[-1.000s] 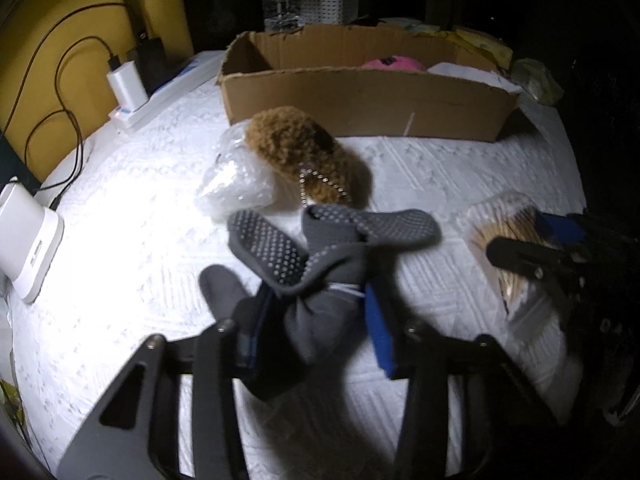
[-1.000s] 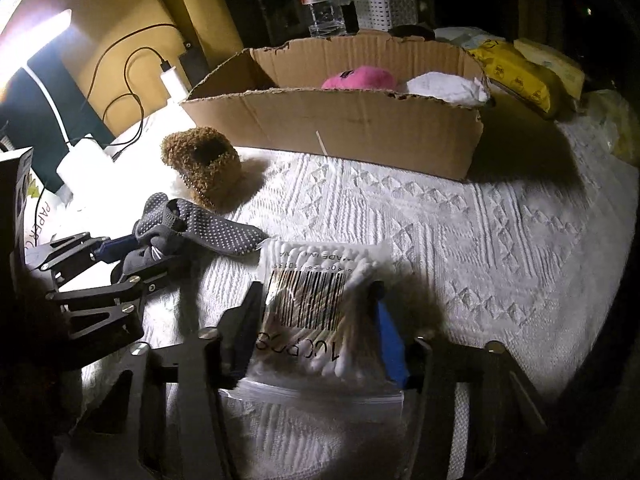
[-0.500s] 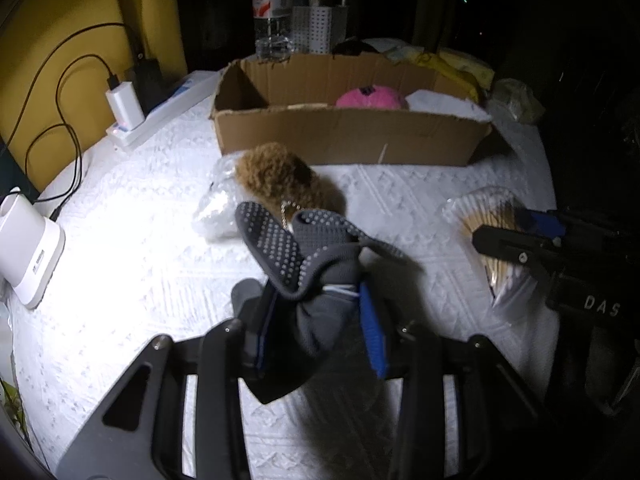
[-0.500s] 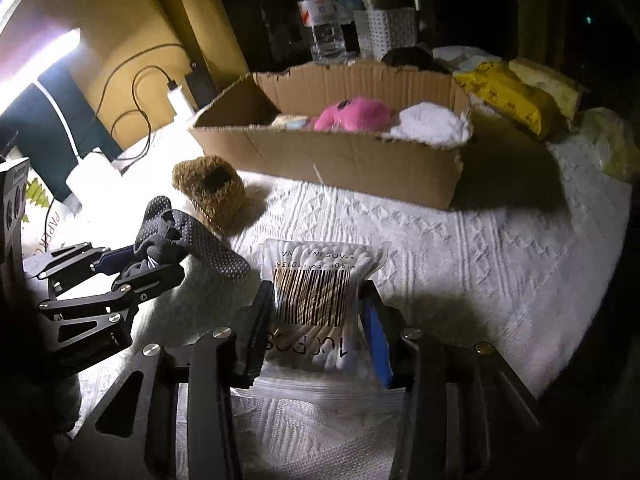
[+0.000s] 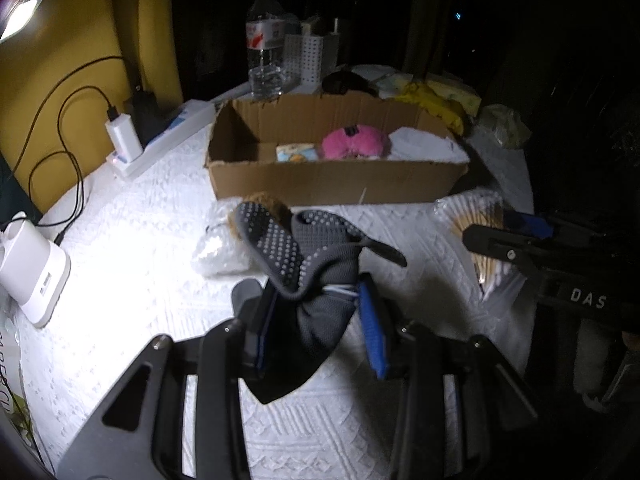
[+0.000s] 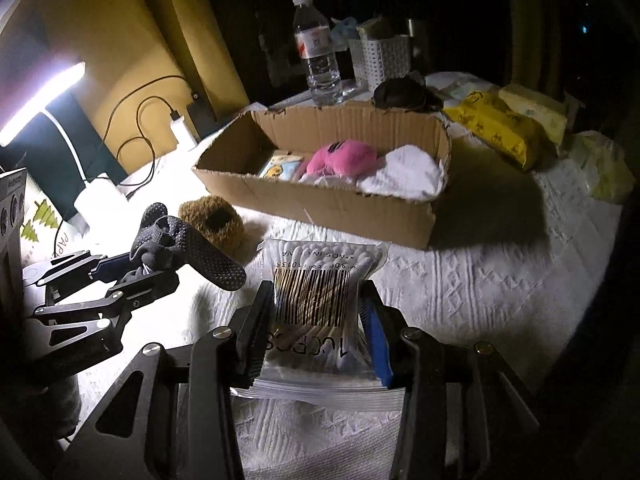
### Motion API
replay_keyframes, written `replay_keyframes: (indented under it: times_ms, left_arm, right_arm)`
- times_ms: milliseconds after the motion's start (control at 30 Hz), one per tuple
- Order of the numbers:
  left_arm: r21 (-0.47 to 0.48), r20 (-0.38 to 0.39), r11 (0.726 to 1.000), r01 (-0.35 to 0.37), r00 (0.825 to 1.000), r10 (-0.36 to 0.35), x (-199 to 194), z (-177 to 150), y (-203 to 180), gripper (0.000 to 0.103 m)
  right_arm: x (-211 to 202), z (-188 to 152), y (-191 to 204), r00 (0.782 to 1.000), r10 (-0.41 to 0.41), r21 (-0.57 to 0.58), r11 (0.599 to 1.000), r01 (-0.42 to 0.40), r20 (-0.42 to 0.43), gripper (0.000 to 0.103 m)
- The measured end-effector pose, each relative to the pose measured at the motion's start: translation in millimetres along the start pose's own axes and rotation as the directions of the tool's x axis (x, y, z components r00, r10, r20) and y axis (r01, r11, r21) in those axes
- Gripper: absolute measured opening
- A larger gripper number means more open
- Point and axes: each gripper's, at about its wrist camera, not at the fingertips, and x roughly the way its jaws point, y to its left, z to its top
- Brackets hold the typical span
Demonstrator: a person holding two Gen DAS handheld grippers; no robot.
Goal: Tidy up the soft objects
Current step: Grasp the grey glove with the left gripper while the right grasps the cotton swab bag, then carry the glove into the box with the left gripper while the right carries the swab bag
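My left gripper (image 5: 316, 304) is shut on a pair of grey socks with grip dots (image 5: 304, 264), held clear of the white bedspread (image 5: 132, 240); the same socks (image 6: 188, 248) show at the left of the right wrist view. My right gripper (image 6: 318, 316) is shut on a clear bag of cotton swabs (image 6: 316, 288), also lifted; that bag (image 5: 476, 220) appears at the right of the left wrist view. Beyond stands an open cardboard box (image 6: 320, 200) holding a pink plush (image 6: 344, 156), a white cloth (image 6: 404, 168) and a small printed pack (image 6: 280, 168). A brown fuzzy item (image 6: 212, 220) lies before the box.
A crinkled clear plastic bag (image 5: 220, 248) lies left of the socks. A power strip with chargers (image 5: 160, 140) and a white device (image 5: 32, 272) line the left edge. Behind the box stand a water bottle (image 6: 318, 52), a white basket (image 6: 380, 60) and yellow packs (image 6: 500, 128).
Both grippers have risen with their loads: the socks and the swab bag left the bedspread. The box interior has come into view.
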Motion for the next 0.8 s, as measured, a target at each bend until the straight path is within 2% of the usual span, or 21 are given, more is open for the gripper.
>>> replay_keyframes:
  times_ms: [300, 800]
  left_arm:
    - [0.001, 0.034, 1.0, 0.007, 0.999, -0.007, -3.6, 20.3, -3.2, 0.038]
    - [-0.024, 0.064, 1.0, -0.005, 0.998, 0.006, 11.9, 56.7, 10.1, 0.038]
  right_arm:
    - [-3.9, 14.2, -11.6, 1.0, 0.009, 0.008, 1.0, -0.009, 0.029, 0.045]
    - [3.9, 48.5, -26.3, 0.998, 0.016, 0.004, 1.0, -0.017, 0.055, 0.045]
